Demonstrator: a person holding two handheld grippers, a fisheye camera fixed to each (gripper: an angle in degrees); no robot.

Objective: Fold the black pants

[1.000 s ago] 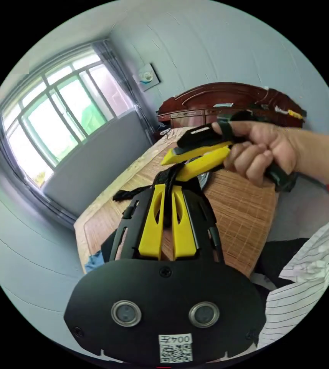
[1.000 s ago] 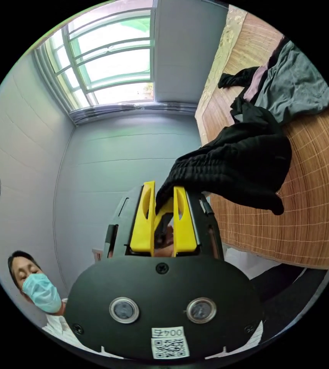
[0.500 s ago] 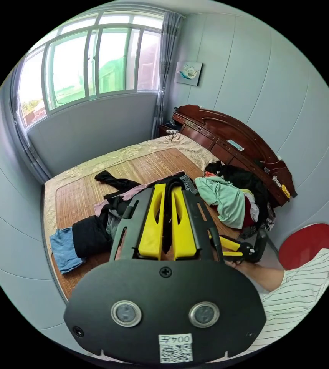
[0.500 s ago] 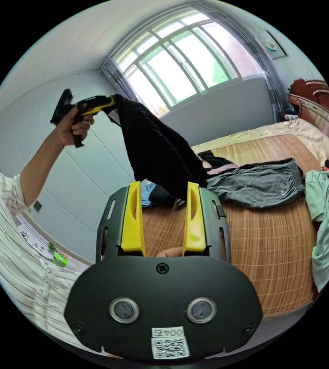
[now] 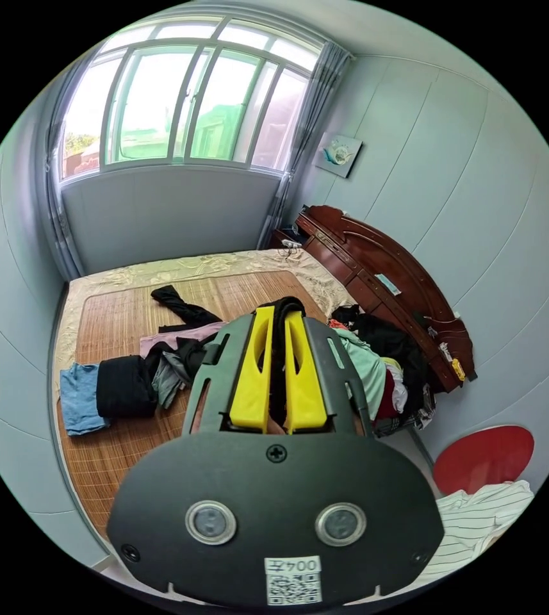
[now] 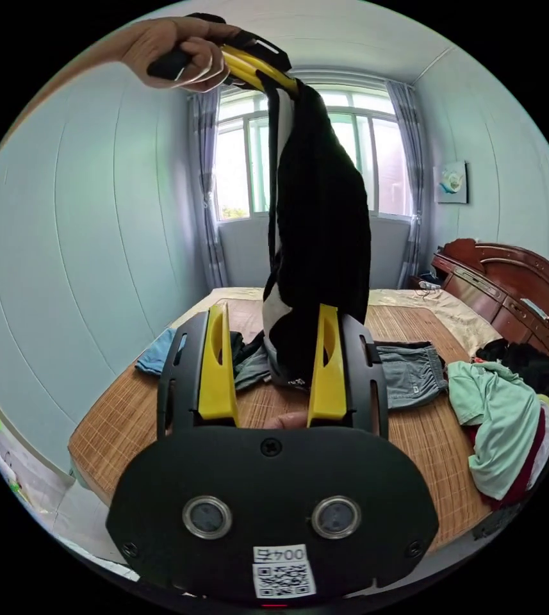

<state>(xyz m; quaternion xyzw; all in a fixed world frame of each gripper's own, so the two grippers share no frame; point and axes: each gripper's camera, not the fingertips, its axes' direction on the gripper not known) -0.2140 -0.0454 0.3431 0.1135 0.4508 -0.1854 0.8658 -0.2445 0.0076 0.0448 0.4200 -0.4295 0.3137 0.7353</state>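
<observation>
The black pants hang straight down in the air above the bed, pinched at the top by my left gripper, which a hand holds high in the right gripper view. In the left gripper view that gripper is shut, and a strip of the black pants shows between its yellow jaws. My right gripper stands open with its jaws wide apart. The lower end of the hanging pants sits just beyond them, and neither jaw presses on the cloth.
A bamboo mat covers the bed. On it lie grey shorts, a blue cloth, a black bundle and a heap of clothes topped by a green shirt. A wooden headboard stands along the wall.
One second ago my right gripper was shut on the pants; it has let go and now stands open. The left gripper has lifted the pants higher, so they hang straight down.
</observation>
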